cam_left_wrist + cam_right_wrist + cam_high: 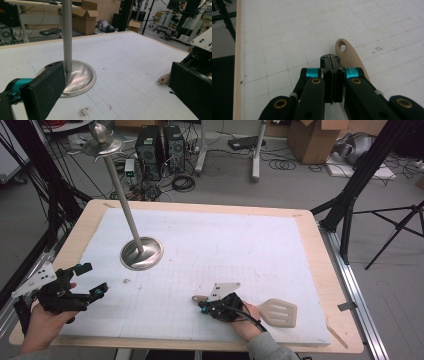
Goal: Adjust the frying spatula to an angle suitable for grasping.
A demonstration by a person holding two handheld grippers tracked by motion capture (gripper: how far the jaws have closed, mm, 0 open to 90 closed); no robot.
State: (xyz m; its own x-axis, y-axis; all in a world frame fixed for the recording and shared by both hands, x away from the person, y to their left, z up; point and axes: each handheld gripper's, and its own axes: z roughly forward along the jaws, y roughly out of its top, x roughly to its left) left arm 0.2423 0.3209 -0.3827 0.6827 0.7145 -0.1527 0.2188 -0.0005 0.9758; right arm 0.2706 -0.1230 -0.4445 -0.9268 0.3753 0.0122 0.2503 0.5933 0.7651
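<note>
A beige slotted spatula (280, 312) lies flat near the table's front edge, its handle pointing left. My right gripper (202, 306) sits over that handle, close to the end with the hole. In the right gripper view its jaws (333, 60) are pressed together with nothing between them, and the handle (345, 50) lies just beside and below them. My left gripper (94, 279) hovers at the table's left front, open and empty. In the left gripper view (117, 92) its jaws stand wide apart, facing the metal stand (82, 80) and the handle end (163, 79).
The metal stand has a round base (141, 252), and its tall thin pole (122, 200) leans to the back left. The white gridded mat (240, 240) covers the wooden table (320, 250). Tripod legs, boxes and cables stand on the floor beyond.
</note>
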